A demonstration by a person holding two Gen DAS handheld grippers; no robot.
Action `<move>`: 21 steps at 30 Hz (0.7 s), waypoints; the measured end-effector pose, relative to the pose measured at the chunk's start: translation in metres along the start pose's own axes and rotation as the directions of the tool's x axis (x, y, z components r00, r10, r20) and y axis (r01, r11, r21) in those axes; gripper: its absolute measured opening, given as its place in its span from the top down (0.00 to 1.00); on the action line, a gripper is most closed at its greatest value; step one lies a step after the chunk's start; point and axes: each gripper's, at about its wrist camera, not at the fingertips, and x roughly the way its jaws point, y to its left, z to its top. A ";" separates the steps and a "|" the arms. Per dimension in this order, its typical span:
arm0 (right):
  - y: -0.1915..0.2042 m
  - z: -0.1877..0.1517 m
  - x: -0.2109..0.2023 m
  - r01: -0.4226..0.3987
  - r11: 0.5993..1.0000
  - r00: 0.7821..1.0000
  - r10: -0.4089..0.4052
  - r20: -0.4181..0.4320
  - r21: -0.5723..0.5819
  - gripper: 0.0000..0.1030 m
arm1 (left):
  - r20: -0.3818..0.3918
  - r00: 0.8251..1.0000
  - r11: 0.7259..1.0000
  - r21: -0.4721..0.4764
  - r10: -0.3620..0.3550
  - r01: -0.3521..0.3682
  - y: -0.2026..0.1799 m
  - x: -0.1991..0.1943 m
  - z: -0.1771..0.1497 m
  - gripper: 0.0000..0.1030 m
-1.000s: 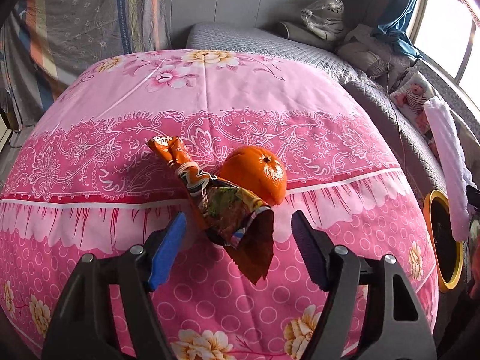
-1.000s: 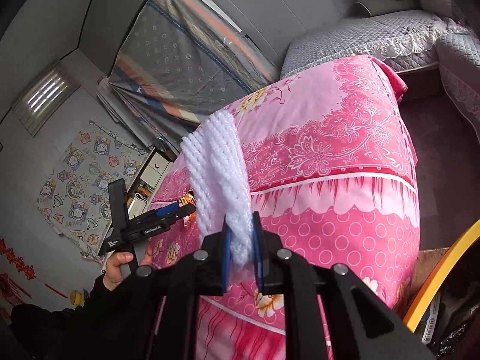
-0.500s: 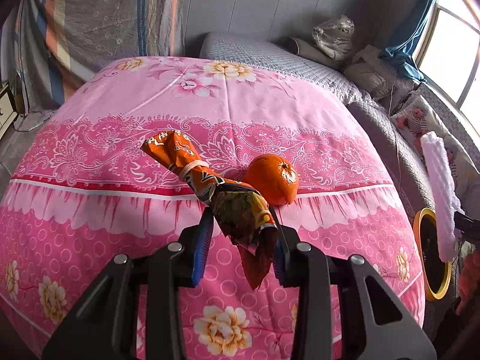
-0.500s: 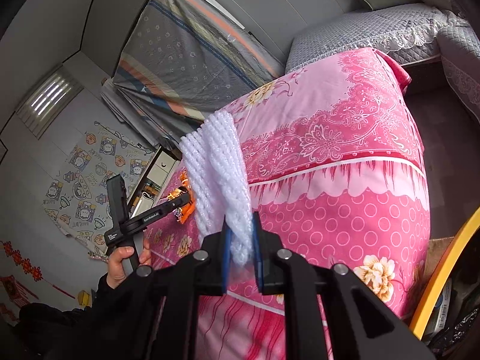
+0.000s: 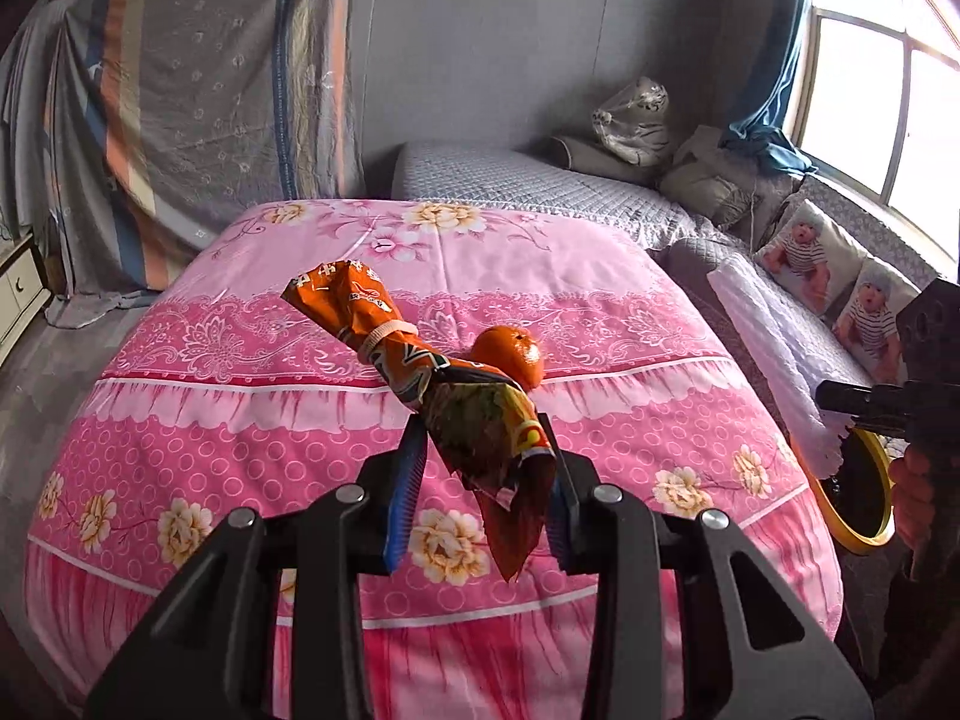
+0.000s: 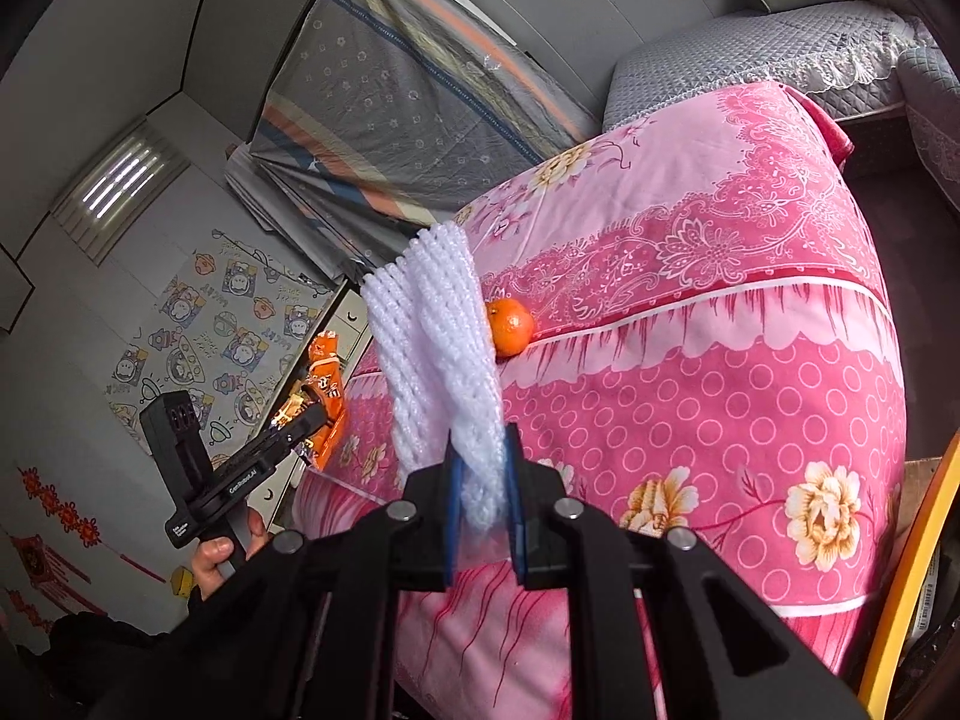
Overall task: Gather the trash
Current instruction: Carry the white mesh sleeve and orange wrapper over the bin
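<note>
My left gripper (image 5: 480, 492) is shut on an orange snack wrapper (image 5: 414, 372) and holds it lifted above the pink flowered cloth (image 5: 300, 444). The wrapper sticks up and away from the jaws. An orange fruit (image 5: 509, 354) lies on the cloth just behind it. My right gripper (image 6: 485, 501) is shut on a white foam net sleeve (image 6: 438, 354), which stands up from the jaws. In the right wrist view the left gripper (image 6: 300, 426) with the wrapper (image 6: 327, 396) shows at left, and the orange fruit (image 6: 510, 327) lies on the cloth.
A yellow-rimmed bin (image 5: 864, 492) stands on the floor at the right of the table; its rim also shows in the right wrist view (image 6: 906, 576). A grey quilted sofa (image 5: 540, 180) with cushions runs behind. A draped striped sheet (image 5: 180, 108) hangs at back left.
My left gripper closed on the snack wrapper and lifted it off the cloth, pulling back from the table. My right gripper stayed shut on the foam net and shifted slightly.
</note>
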 end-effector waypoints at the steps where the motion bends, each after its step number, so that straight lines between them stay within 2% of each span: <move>1: 0.000 -0.001 -0.005 0.003 1.000 1.000 -0.003 0.010 0.002 0.89 | 0.002 1.000 1.000 0.016 -0.016 0.016 -0.008 -0.001 0.001 0.68; 6: -0.001 -0.009 -0.038 0.041 0.999 0.996 -0.041 0.076 0.004 0.89 | 0.017 0.996 0.992 0.098 -0.087 0.084 -0.054 0.001 0.009 0.68; 10: -0.010 -0.014 -0.070 0.092 0.995 0.985 -0.094 0.142 0.025 0.89 | 0.023 0.989 0.975 0.170 -0.146 0.140 -0.098 0.005 0.016 0.68; 15: -0.028 -0.025 -0.113 0.159 0.985 0.959 -0.171 0.227 0.071 0.89 | 0.019 0.972 0.940 0.261 -0.232 0.219 -0.152 0.006 0.024 0.68; 21: -0.055 -0.041 -0.161 0.222 0.964 0.916 -0.259 0.306 0.150 0.89 | -0.014 0.948 0.890 0.339 -0.318 0.304 -0.209 0.015 0.028 0.68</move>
